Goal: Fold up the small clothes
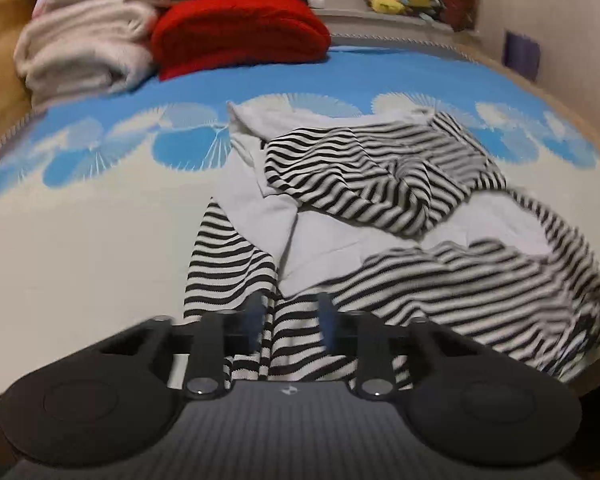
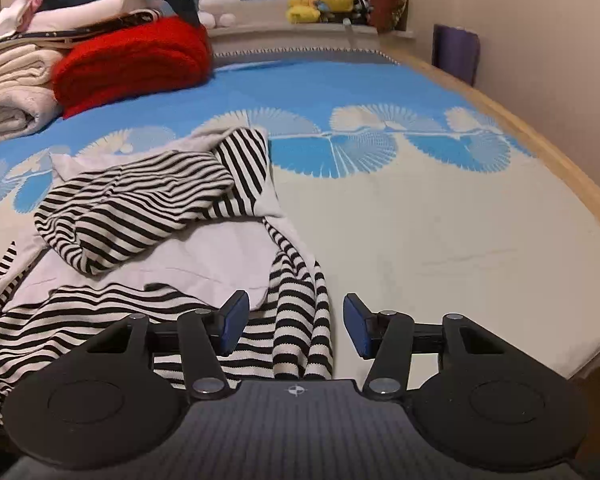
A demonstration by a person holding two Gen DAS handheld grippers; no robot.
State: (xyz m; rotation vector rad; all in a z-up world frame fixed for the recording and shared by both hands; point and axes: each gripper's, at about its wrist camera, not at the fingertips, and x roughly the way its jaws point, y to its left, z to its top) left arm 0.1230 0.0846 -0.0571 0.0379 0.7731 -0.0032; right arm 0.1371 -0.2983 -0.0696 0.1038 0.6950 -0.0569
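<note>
Your left gripper is narrow, jaws astride a striped fold but not clearly pinching it. Your right gripper is wide around a hem strip. The shirt lies crumpled at twelve o'clock, so either jaw may grab several layers, and the fold would skew.

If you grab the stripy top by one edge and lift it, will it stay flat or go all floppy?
Probably floppy: the stripy top already lies crumpled in soft folds on the bed. It likely drapes and dangles from wherever it is pinched. It looks knitted, so it may stretch a bit, and seems light.
</note>
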